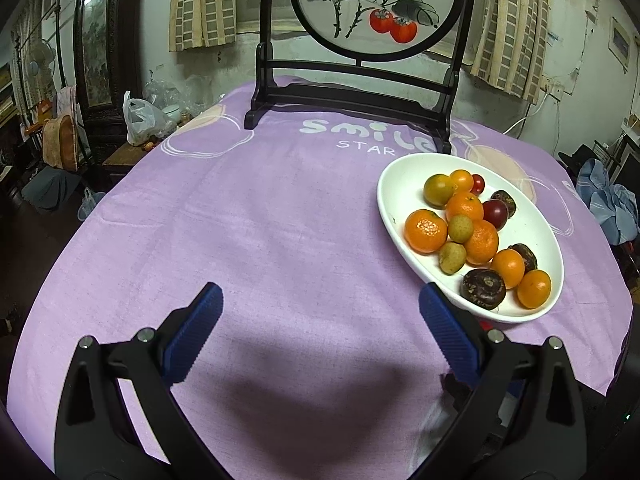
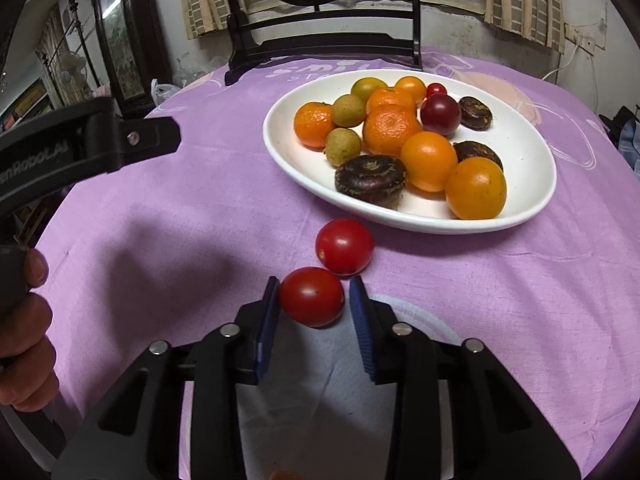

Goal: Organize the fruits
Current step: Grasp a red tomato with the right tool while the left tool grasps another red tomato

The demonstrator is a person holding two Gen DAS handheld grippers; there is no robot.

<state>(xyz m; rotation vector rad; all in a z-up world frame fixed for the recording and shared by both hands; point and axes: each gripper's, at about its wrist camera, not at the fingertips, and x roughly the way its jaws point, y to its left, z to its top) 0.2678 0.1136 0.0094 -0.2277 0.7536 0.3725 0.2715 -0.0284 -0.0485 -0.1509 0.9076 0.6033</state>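
The right gripper (image 2: pixel 314 300) clamps a red tomato (image 2: pixel 311 297) on the purple tablecloth (image 2: pixel 200 220). A second tomato (image 2: pixel 344 245) touches it at 1 o'clock, near the white dish (image 2: pixel 532 168). The left gripper (image 1: pixel 320 320) stands released, empty.

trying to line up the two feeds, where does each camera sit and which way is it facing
Left wrist: sits on the left gripper, angled down over the purple cloth; its open blue fingers show, nothing between them.
Right wrist: sits on the right gripper, angled down at a tomato held between its fingers; a hand shows at left.
Both share the white plate of fruit and the painted screen behind.
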